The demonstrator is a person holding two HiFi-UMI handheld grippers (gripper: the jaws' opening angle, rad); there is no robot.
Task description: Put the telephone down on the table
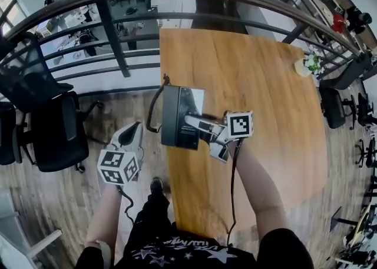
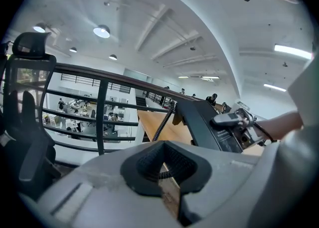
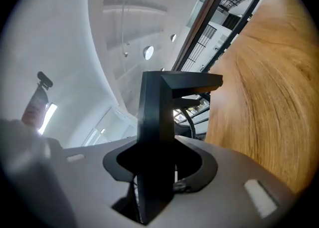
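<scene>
Telephone (image 1: 179, 115), a matte black angular slab with a glossy face, sat clenched in my right claw (image 1: 197, 126) at the centre of the frame, over the left edge of the smooth, warm-grained wooden tabletop (image 1: 259, 85). Its coiled black cord (image 1: 154, 106) hung beside its left side. My grey plastic left claw (image 1: 131, 135) was pinched together on nothing at lower left, above the plank floor (image 1: 47, 203).

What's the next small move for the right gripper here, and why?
Probably shift the telephone a little further in over the table before lowering it. The right gripper is clamped on it, but it is right at the table's left edge, with its cord dangling off the side. The left gripper is out over the floor, holding nothing.
</scene>
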